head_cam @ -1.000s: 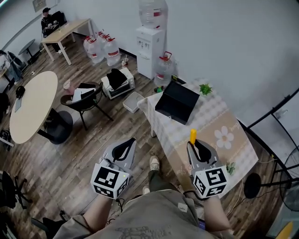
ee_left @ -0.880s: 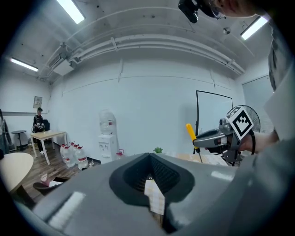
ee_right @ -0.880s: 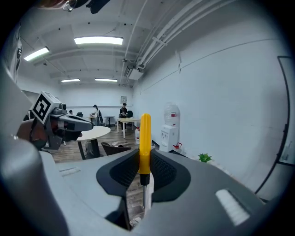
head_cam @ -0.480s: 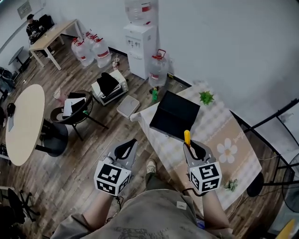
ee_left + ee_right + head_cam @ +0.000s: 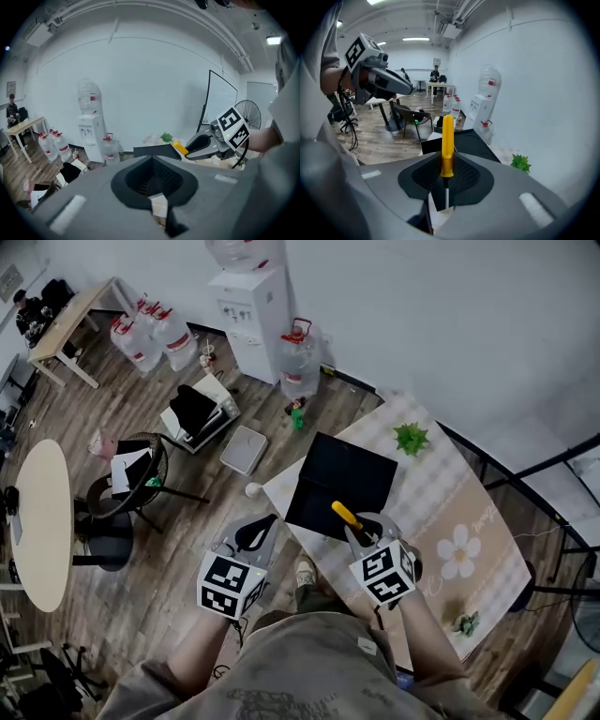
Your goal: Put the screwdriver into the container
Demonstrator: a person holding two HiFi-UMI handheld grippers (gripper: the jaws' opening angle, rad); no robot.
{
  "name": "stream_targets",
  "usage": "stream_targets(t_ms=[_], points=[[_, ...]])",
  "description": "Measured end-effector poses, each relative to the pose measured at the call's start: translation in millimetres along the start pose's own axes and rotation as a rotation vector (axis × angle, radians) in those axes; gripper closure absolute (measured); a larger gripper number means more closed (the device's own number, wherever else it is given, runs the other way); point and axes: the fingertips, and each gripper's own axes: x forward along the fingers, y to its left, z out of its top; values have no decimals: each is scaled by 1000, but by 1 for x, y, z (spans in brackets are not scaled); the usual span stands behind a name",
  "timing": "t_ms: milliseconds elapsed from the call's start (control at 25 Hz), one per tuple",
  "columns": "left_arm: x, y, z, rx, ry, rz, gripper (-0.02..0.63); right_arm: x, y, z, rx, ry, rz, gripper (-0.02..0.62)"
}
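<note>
My right gripper (image 5: 358,529) is shut on a yellow-handled screwdriver (image 5: 346,515), whose handle juts forward over the near edge of the black container (image 5: 342,479). In the right gripper view the screwdriver (image 5: 447,143) stands upright between the jaws, handle forward, metal shaft toward the camera, with the black container (image 5: 461,143) just beyond. My left gripper (image 5: 246,538) hangs over the floor left of the table, jaws together and holding nothing. The left gripper view shows the right gripper (image 5: 206,143) with the yellow handle (image 5: 180,148) at its tip.
The container sits on a table with a patterned cloth (image 5: 441,521); a small green plant (image 5: 411,439) stands at its far side. On the wooden floor to the left are a chair (image 5: 131,479), a water dispenser (image 5: 251,310) and several water jugs (image 5: 150,334).
The right gripper with the screwdriver has moved forward and left to the container's near edge, with the handle now tilted left. The head view has swung toward the table.
</note>
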Motion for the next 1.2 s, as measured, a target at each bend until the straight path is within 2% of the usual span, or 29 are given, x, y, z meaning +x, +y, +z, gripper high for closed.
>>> stream_targets(t_ms=[160, 360, 560, 760, 960, 1200], points=[[34, 8, -11, -14, 69, -32, 606, 36, 3, -13, -19, 88, 92, 492], [62, 13, -28, -20, 139, -68, 606, 69, 9, -20, -82, 158, 136, 492], [80, 20, -45, -25, 195, -88, 606, 98, 16, -38, -160, 264, 149, 492], [88, 28, -60, -25, 236, -120, 606, 120, 23, -56, -194, 361, 155, 492], [93, 39, -72, 2, 277, -178, 606, 142, 27, -64, -186, 428, 142, 492], [98, 61, -78, 35, 323, -246, 606, 163, 31, -79, -128, 528, 125, 492]])
